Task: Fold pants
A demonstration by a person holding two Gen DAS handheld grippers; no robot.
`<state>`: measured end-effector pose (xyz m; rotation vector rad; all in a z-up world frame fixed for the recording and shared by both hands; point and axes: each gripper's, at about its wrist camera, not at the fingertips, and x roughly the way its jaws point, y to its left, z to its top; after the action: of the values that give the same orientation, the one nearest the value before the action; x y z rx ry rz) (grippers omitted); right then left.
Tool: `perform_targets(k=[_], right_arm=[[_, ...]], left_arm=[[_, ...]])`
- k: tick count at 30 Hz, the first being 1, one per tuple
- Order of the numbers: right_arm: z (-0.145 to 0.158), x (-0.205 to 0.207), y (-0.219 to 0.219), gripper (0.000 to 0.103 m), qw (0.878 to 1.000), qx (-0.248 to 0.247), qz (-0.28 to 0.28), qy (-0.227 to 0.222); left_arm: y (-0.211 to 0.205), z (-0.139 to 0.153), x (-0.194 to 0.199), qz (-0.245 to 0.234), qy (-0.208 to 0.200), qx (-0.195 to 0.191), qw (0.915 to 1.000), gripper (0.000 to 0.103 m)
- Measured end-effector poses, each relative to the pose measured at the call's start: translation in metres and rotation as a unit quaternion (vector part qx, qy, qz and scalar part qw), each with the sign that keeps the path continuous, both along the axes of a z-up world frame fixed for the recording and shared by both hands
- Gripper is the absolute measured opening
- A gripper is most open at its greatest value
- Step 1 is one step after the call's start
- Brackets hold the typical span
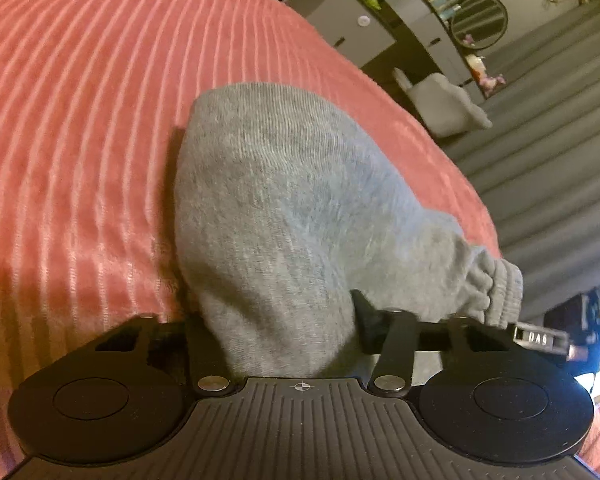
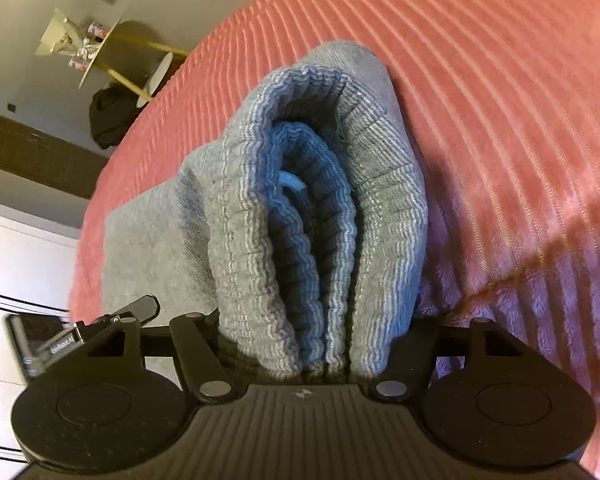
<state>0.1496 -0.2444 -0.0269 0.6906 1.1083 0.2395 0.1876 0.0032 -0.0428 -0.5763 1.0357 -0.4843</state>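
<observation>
Both grippers are busy with the grey pants (image 1: 284, 208) over the pink ribbed bedspread (image 1: 80, 120). The left gripper (image 1: 276, 332) has its jaws clamped on a thick wad of plain grey fabric that bulges up and away between them, and just to the right of those jaws a gathered ribbed cuff (image 1: 496, 288) pokes out. Beyond the cloth, past the edge of the bed, a grey cabinet (image 1: 352, 28) and a round mirror (image 1: 480, 20) sit against the far wall. Over on the other side, the right gripper (image 2: 304, 344) has its jaws closed on the ribbed waistband (image 2: 312, 220), which is doubled into several layers stacked side by side between them, with a small white tag (image 2: 294, 182) tucked into the middle fold. To the left of those jaws a flat panel of grey cloth lies on the bedspread (image 2: 500, 100), and well off to the far left stands a round side table (image 2: 100, 52).
</observation>
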Motion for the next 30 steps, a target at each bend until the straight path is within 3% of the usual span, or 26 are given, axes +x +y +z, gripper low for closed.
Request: perform_targets(k=[2,5,10,15,26,29,30], right_arm=[[0.007,-0.005,0.009,0.062,1.000,-0.027,-0.002,-0.016],[0.017,-0.011,0.017,0.056,0.999,-0.043,-0.001,-0.032],[0.037,-0.012,0.021,0.054,0.998,-0.025,-0.005,-0.064],[0.059,0.004,0.031,0.053,0.994,-0.029,0.003,-0.101],[0.072,0.049,0.043,0.053,0.991,-0.064,0.020,-0.119],[0.067,0.053,0.042,0.055,0.992,-0.070,0.017,-0.101],[0.066,0.054,0.040,0.061,0.993,-0.076,0.008,-0.088]], left_arm=[[-0.001,0.005,0.001,0.007,0.002,-0.001,1.0000,0.043],[-0.004,0.016,-0.001,0.011,-0.039,-0.007,0.9992,0.040],[0.013,0.021,0.005,0.046,-0.070,-0.093,0.9922,0.040],[0.031,0.019,0.007,0.092,-0.071,-0.114,0.9866,0.040],[0.049,0.011,0.013,0.132,-0.076,-0.101,0.9832,0.040],[0.044,0.010,0.013,0.135,-0.071,-0.051,0.9869,0.048],[0.042,0.012,0.014,0.143,-0.061,-0.030,0.9873,0.051]])
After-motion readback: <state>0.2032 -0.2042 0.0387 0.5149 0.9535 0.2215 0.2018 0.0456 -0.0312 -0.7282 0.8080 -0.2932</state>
